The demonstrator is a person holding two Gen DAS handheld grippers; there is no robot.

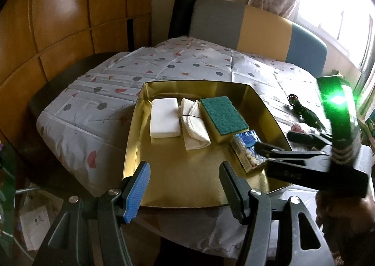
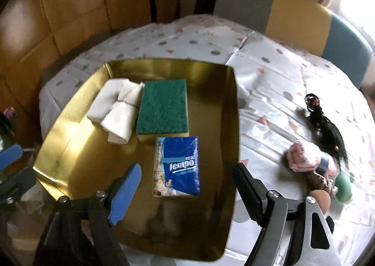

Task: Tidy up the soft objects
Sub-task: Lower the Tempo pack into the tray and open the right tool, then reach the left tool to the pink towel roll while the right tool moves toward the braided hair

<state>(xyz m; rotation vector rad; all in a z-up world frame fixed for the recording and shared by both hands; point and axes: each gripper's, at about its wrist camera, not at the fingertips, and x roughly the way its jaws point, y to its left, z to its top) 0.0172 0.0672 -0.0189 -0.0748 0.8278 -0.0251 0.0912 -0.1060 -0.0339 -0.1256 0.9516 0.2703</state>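
A gold tray [image 1: 187, 186] [image 2: 70, 139] sits on the patterned tablecloth. In it lie a white foam block [image 1: 164, 117] [image 2: 103, 102], a rolled white cloth [image 1: 193, 125] [image 2: 121, 111], a green and yellow sponge [image 1: 223, 117] [image 2: 163, 106] and a blue Tempo tissue pack [image 1: 247, 149] [image 2: 177, 166]. My left gripper [image 1: 185, 172] is open and empty over the tray's near edge. My right gripper [image 2: 186, 179] is open around the tissue pack, which rests on the tray floor; it also shows in the left wrist view [image 1: 276, 144].
To the right of the tray lie a black hair piece [image 2: 325, 125] [image 1: 302, 111], a pink scrunchie [image 2: 304, 156], a brown scrunchie [image 2: 321, 181] and a green object [image 2: 343, 190]. A bench backrest [image 1: 257, 29] stands behind the table. Wood cabinets [image 1: 58, 20] are at the left.
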